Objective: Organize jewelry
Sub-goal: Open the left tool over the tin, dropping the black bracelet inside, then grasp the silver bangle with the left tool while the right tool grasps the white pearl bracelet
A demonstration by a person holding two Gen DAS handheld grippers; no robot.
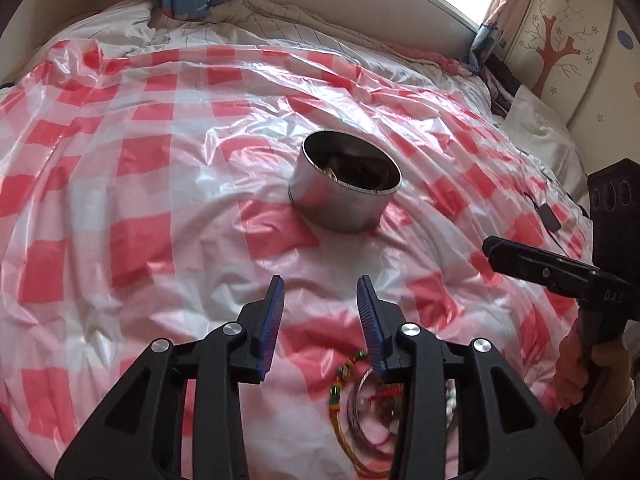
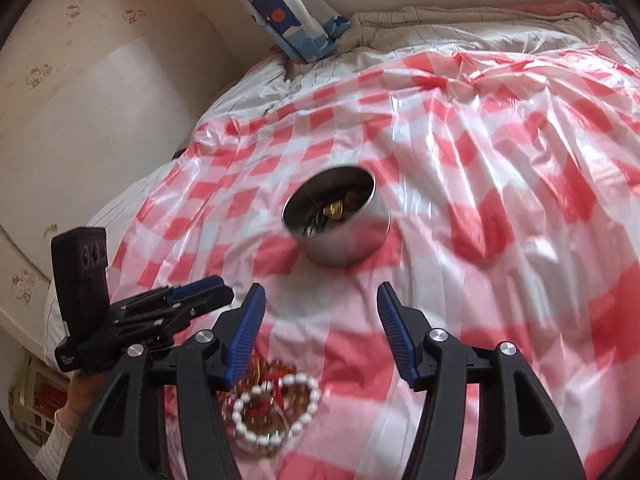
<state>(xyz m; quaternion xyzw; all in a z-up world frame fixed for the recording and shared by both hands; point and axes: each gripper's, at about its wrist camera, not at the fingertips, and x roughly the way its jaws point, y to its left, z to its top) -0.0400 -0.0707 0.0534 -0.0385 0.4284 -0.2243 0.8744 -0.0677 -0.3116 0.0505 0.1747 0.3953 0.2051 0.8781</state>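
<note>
Surface: a red-and-white checked plastic sheet (image 1: 152, 152) lies crinkled over a bed; striped white bedding (image 2: 440, 36) shows beyond its far edge.
Container: a round metal tin (image 1: 340, 200), lid off, stands upright on the sheet near frame centre in both views. Gold and dark pieces lie inside it; the individual items cannot be told apart.
Loose jewelry: a pile lies on the sheet at 6 o'clock from the tin, well apart from it. It includes a white bead bracelet (image 2: 276, 412), a multicoloured cord bracelet (image 1: 338, 396) and a silver bangle (image 1: 360, 420).
Left gripper (image 1: 320, 320): jaws parted to a moderate gap, nothing between the pads. It hangs above the pile, pointing toward 12 o'clock at the tin.
Right gripper (image 2: 320, 328): jaws spread wide, holding nothing. The bead bracelet sits below its left finger (image 2: 244, 336).
Relation: in the right wrist view the left gripper appears at 9 o'clock; the two tools are near each other, not touching.
</note>
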